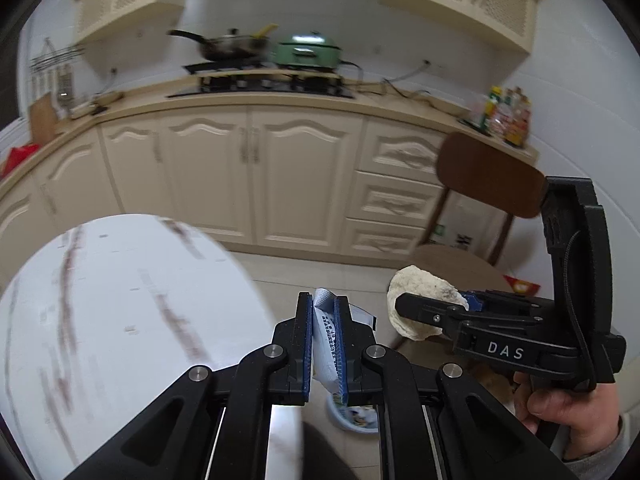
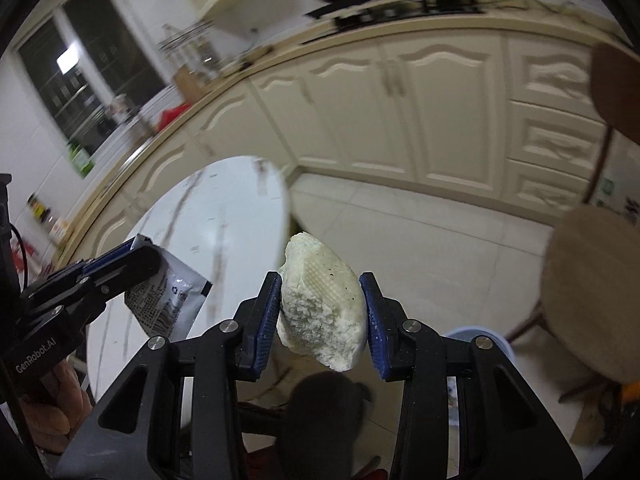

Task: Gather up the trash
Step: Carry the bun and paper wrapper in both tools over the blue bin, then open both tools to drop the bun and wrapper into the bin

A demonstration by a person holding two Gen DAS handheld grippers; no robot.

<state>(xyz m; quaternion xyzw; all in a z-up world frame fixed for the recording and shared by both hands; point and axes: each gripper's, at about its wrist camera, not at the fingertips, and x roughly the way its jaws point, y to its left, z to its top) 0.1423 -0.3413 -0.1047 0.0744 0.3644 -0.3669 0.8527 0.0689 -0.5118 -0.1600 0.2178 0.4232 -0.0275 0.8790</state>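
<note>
Two hand-held grippers: left hand-held gripper clamps one sachet, right hand-held gripper one bun piece.

"DAS" is printed in white on the black body of the right gripper, "GenRobot.AI" is read on the left gripper, and the small print on the sachet cannot be made out.

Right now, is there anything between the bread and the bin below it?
Nothing visible blocks it. The bread is clamped in the right tool, off the table edge. The bin shows low beside it, mostly hidden by the tool, so its opening cannot be checked.
</note>
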